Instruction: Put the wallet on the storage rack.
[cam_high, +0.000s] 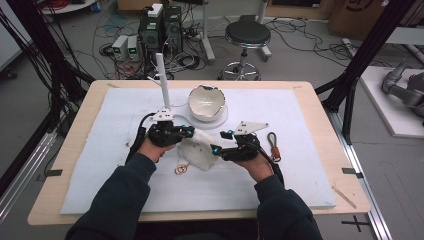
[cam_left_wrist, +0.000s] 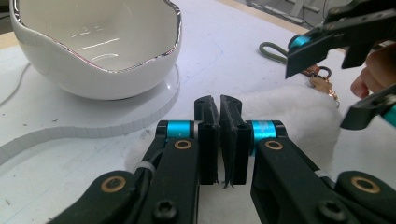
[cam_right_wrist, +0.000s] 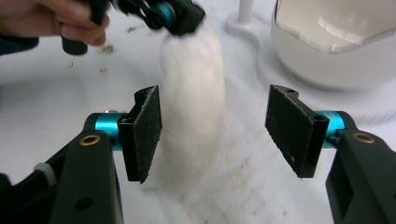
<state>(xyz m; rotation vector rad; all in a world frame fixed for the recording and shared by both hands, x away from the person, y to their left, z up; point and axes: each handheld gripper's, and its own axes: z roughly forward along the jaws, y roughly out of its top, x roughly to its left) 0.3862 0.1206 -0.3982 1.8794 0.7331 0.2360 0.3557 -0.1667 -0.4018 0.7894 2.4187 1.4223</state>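
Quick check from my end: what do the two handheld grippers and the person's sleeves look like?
Both grippers, left gripper and right gripper, are black with cyan collars, brass-coloured pivot rings and black foam-like pads. Each carries a grey three-cornered plate and trails a black cable. The sleeves are dark, navy-looking.

A white fluffy cloth (cam_high: 197, 150) lies crumpled on the white mat of the table (cam_high: 300, 90), just in front of the white bowl (cam_high: 206, 102), which sits upright on a round white base. One end of the cloth, the end nearer the bowl, is lifted off the mat. Its fur looks soft and slightly blurred.
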